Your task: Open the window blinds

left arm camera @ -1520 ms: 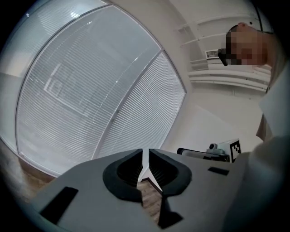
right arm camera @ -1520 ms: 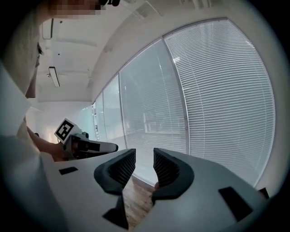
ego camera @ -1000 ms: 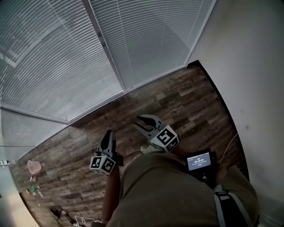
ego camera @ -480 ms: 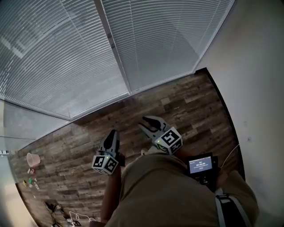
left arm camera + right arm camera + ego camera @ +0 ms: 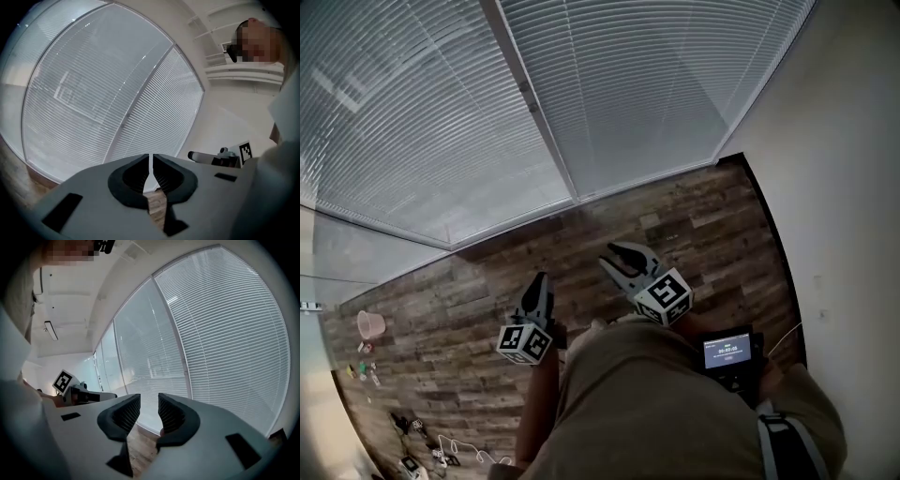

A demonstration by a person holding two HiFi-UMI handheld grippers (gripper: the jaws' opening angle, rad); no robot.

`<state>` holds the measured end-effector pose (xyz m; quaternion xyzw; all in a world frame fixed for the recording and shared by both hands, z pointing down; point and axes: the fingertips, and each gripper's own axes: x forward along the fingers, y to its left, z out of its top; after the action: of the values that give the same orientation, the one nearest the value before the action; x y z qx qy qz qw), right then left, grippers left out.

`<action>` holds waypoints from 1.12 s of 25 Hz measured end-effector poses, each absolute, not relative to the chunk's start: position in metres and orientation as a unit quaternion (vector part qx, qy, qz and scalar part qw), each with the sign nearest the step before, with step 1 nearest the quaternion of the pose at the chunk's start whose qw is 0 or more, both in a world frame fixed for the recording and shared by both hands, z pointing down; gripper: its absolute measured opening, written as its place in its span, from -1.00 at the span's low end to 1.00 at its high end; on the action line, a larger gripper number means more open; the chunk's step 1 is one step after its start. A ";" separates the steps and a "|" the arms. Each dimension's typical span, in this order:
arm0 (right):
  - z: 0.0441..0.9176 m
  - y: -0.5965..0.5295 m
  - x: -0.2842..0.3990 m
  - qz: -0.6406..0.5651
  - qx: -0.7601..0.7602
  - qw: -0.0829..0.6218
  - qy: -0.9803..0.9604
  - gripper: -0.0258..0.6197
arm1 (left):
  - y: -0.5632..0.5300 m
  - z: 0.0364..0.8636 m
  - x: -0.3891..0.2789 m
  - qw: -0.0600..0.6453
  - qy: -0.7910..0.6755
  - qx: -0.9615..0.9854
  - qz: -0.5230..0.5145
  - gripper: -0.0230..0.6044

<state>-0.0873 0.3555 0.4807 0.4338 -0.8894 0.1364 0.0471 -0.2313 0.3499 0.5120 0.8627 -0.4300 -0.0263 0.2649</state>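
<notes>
**A:** Left gripper: what are its jaws doing?

**B:** They have just been closing and are now showing only a thin slit, with nothing between them. In the head view it is pointing toward 12 o'clock.

**A:** And the right gripper?

**B:** It is holding its jaws moderately apart, also empty, and is pointing toward 11 o'clock.

**A:** Where are the blinds?

**B:** They are hanging at 12 o'clock, well apart from both grippers, and are reaching down nearly to the floor. A post is dividing them into two panels. The wall is running along at 3 o'clock.
</notes>
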 end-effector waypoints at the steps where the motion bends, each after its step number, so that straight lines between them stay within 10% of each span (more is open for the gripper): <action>1: 0.482 0.353 -0.076 0.139 0.433 0.045 -0.889 -0.57 | 0.347 0.514 -0.219 0.266 -0.431 0.862 -0.023 -0.79; 28: 0.496 0.346 0.047 0.143 0.438 0.000 -0.888 -0.57 | 0.324 0.539 -0.135 0.277 -0.500 0.820 0.007 -0.88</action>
<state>0.0467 0.3461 0.4955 0.4379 -0.8876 0.1426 0.0002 -0.1354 0.3238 0.5386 0.8201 -0.5004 0.0065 0.2774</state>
